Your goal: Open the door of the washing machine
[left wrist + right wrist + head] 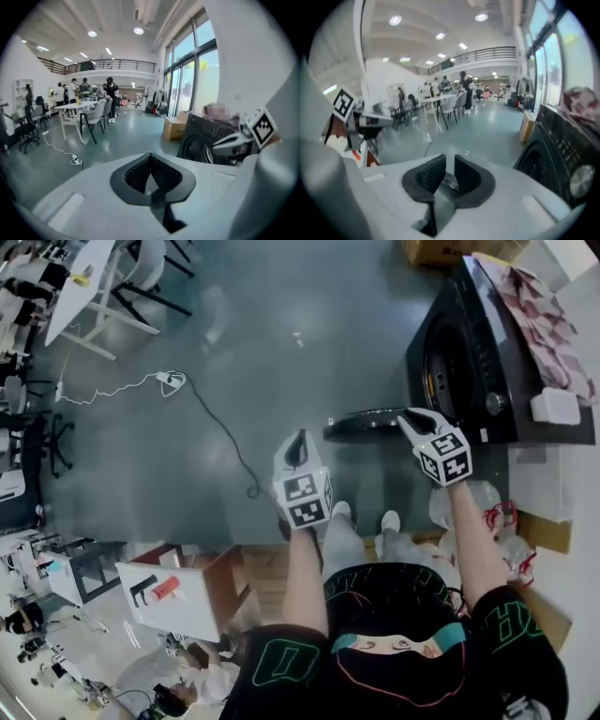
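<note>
Two tongs [300,439] [415,416], one washing machine [483,352]

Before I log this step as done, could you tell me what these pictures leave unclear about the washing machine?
- Inside of the drum of the washing machine: head view, too dark to see contents.
- Print on the control panel: right gripper view, too blurred to read.
- Whether the right gripper touches the door: head view, they overlap.
- Door handle: head view, door seen edge-on.

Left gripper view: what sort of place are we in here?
Probably a big open workshop or lab hall rather than a home laundry: a mezzanine balcony runs along the far wall, people gather round white tables, and the washing machine stands by tall windows.
</note>
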{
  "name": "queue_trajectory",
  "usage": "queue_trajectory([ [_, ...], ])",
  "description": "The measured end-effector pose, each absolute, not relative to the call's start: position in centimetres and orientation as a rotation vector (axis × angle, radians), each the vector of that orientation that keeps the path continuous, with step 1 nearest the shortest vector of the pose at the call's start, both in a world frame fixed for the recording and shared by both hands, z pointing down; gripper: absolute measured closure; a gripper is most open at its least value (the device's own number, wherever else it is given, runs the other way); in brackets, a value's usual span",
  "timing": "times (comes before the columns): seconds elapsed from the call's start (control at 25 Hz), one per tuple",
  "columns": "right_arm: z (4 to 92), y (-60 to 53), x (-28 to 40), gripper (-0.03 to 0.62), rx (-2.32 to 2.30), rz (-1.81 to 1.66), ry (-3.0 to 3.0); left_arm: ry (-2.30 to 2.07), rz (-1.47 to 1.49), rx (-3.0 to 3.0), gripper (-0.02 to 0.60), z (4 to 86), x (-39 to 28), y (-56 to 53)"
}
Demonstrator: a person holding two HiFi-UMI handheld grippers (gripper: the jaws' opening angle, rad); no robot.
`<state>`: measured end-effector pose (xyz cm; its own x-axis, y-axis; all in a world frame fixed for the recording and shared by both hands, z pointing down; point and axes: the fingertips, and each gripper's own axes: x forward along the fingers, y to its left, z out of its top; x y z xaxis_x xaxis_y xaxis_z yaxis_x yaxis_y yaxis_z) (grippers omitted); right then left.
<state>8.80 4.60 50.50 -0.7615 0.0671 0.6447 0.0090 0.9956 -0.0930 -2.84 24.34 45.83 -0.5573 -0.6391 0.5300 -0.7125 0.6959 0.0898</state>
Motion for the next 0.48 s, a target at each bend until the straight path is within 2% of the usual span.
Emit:
queue_trajectory([
  [0.12,44.5,4.0,9.3,0.571,-0.012,0.316,-2.624,-2.505,-0.026,1.012,0.571,39.1,-1.1,22.0],
  [0.24,39.0,1.8,10.8,0.591,0.059,0.403,-2.776,-2.616,-0.123,0.978,0.571,34.0,1.2,19.7],
  [0.48,30.9,-3.7,14.7,0.591,0.202,0.373,-2.938,-2.785,-0.021,1.038,0.571,28.3,5.4,15.6],
])
